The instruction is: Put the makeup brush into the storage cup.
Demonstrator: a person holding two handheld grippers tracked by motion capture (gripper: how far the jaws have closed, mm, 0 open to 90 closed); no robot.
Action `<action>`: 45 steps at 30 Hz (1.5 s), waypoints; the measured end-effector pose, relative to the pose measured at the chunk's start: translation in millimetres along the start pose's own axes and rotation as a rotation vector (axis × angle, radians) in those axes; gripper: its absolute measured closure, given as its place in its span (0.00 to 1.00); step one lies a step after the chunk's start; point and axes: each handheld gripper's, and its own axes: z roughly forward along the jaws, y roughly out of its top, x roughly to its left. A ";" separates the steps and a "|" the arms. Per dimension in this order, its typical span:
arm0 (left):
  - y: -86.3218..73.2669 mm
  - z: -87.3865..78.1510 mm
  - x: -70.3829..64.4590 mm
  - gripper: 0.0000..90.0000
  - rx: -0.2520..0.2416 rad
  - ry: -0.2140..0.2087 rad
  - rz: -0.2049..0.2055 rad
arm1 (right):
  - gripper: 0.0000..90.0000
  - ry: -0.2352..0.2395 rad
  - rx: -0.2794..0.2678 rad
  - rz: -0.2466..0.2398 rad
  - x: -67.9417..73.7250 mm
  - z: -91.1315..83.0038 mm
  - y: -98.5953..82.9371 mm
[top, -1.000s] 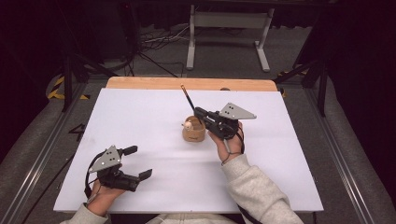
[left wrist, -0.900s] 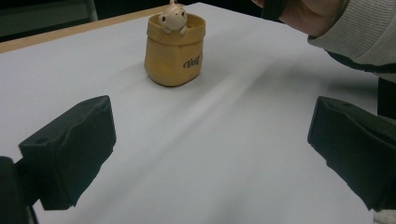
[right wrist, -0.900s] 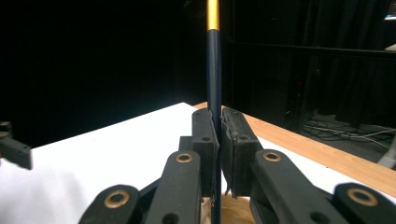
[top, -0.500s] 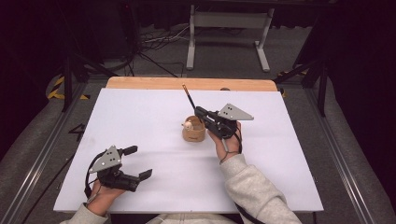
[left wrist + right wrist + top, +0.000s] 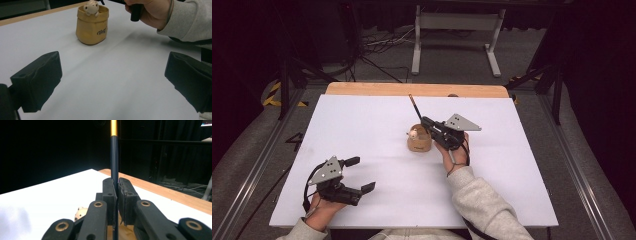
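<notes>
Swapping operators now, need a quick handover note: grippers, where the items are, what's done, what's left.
Right gripper: shut on the dark pencil, which stands roughly upright just above the tan holder.
Left gripper: open, holding nothing, resting low on the white table near its front left corner.
Holder: upright at mid-table, with a small bear figure on its rim.
Done: pencil is picked up and brought over the holder.
Left: the pencil's lower end is hidden behind the jaws, so I cannot tell if it is inside yet. Probably lower it in, open the right gripper and pull back.
</notes>
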 end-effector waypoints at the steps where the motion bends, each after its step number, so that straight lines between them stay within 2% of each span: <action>1: -0.1 0.1 0.0 0.02 0.001 0.002 0.000 | 0.94 0.000 0.004 0.001 0.0 0.6 -1.1; 12: -0.3 0.4 -0.1 0.02 0.002 0.001 -0.003 | 0.94 -0.024 0.042 0.014 -1.9 5.3 -13.1; 36: -1.1 2.2 -0.7 0.02 0.015 0.001 0.004 | 0.94 -0.029 0.102 0.041 -1.7 11.0 -25.1; 44: -0.9 1.5 -0.3 0.02 0.008 0.001 0.002 | 0.93 -0.024 0.100 0.019 0.8 10.3 -23.3; 45: -1.0 1.5 -0.4 0.02 0.007 0.000 0.001 | 0.89 -0.028 0.096 0.015 1.5 9.8 -22.5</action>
